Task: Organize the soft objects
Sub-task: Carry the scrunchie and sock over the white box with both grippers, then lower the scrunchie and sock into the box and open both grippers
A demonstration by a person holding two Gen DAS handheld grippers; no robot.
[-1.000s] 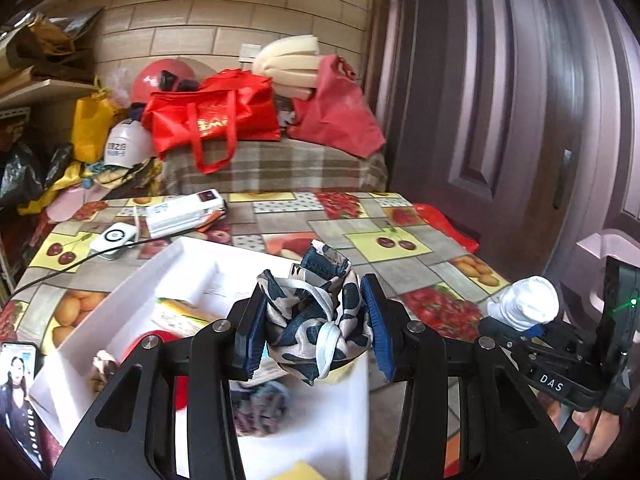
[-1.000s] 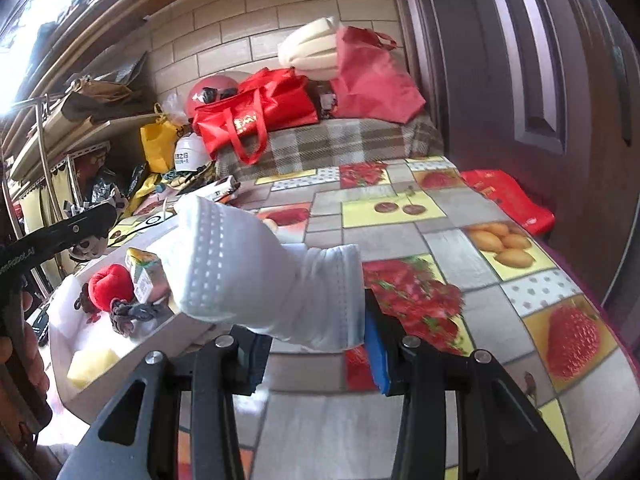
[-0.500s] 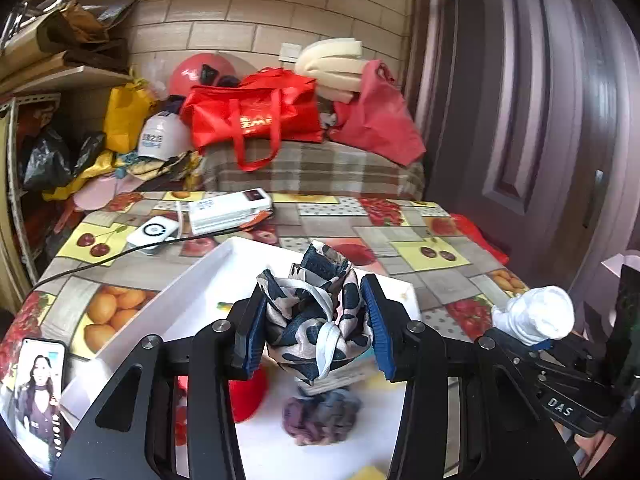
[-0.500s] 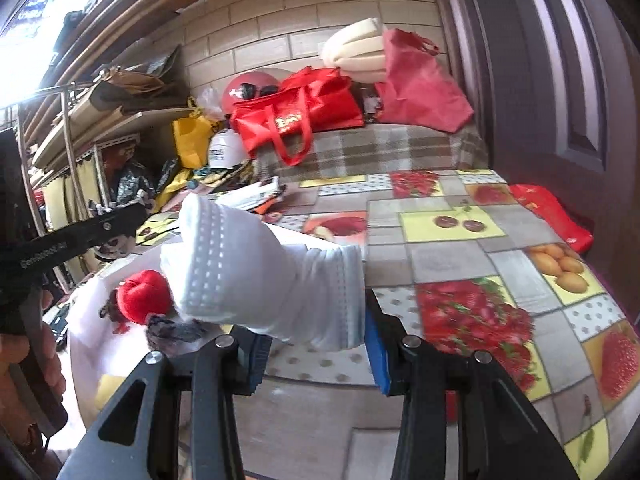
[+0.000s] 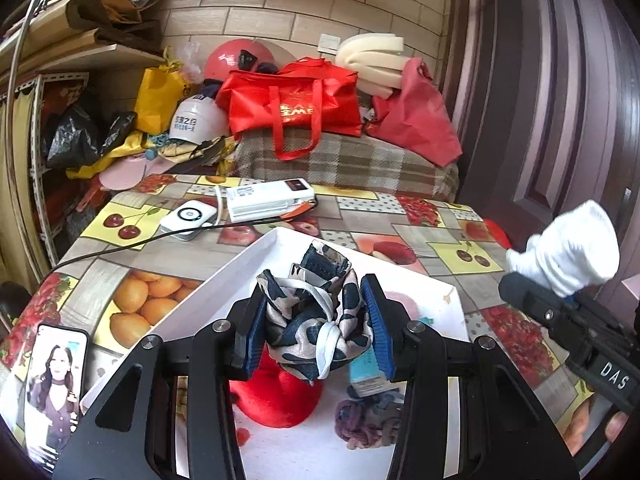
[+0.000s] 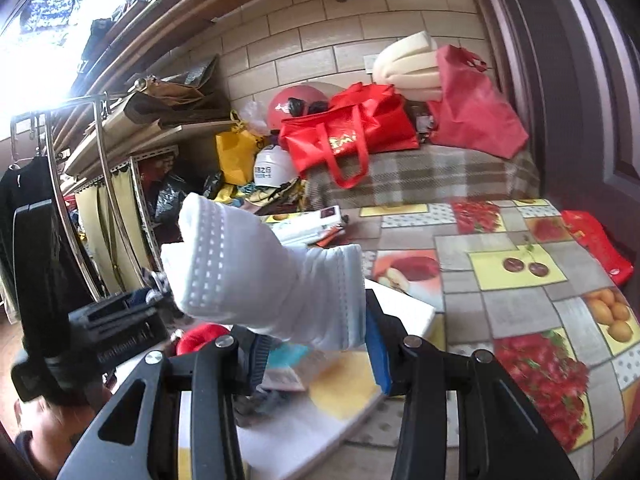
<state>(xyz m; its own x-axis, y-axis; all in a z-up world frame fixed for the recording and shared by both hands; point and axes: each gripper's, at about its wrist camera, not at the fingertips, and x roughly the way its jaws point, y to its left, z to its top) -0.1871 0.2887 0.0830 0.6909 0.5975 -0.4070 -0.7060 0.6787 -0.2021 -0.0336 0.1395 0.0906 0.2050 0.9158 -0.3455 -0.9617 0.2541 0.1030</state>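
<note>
Patterned scarf [image 5: 316,312]: crumpled bundle of satiny cloth, navy and cream blotches with white edging, one white strip looping down at the front. It is clamped between the blue pads of the left gripper [image 5: 316,320], held in the air above the white tray [image 5: 448,300]. The bundle bulges above and below the pads.

White sock [image 6: 256,276]: rolled, ribbed knit with rows of small perforations, cuff end sticking up and to the left. The right gripper [image 6: 316,344] is closed on its lower end; the right pad touches the cloth, the left pad is mostly hidden behind it. In the left wrist view the same sock shows at the right edge, well apart from the scarf.

Tray contents under the left gripper: red plush item [image 5: 276,396], partly hidden by the scarf; grey-purple scrunchie [image 5: 368,420] just beside it; small teal carton [image 5: 366,376] between them and the right pad.

Tray sits on the fruit-print tablecloth [image 5: 404,236]. A phone [image 5: 56,380] lies left of the tray.
</note>
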